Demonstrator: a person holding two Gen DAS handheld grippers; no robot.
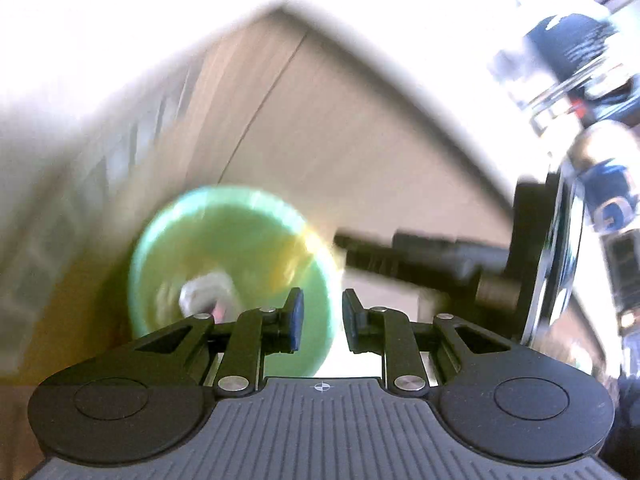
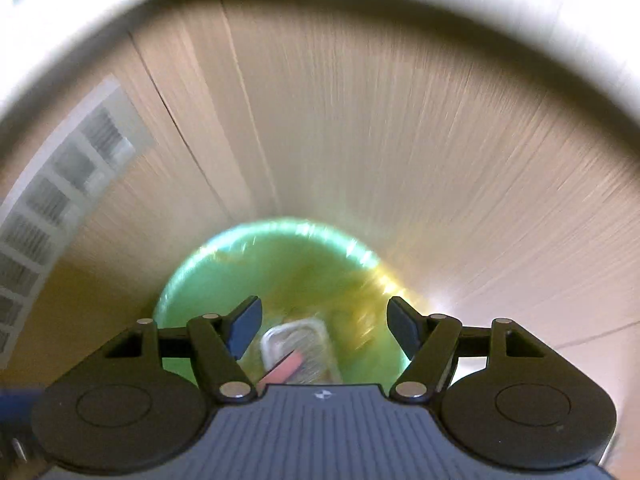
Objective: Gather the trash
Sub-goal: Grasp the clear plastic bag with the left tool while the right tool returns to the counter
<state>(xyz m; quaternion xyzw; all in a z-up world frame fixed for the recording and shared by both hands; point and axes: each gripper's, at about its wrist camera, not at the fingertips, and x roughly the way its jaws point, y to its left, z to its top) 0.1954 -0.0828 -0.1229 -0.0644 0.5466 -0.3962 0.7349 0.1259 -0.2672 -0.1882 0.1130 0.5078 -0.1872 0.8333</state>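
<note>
A green bin (image 1: 224,256) stands against a cardboard box; it also shows in the right wrist view (image 2: 276,280). Inside it lies a small foil tray (image 2: 298,344) with a pink strip (image 2: 282,368), seen blurred in the left wrist view as a pale lump (image 1: 204,296). My right gripper (image 2: 324,328) is open and empty, right above the bin's mouth. My left gripper (image 1: 322,320) is open with a narrow gap and empty, at the bin's right rim. The right gripper's black body (image 1: 420,256) reaches in from the right in the left wrist view.
A large cardboard box (image 2: 360,120) with a white barcode label (image 2: 52,192) fills the background behind the bin. A person in dark blue clothing (image 1: 592,80) is at the right of the left wrist view. Both views are motion-blurred.
</note>
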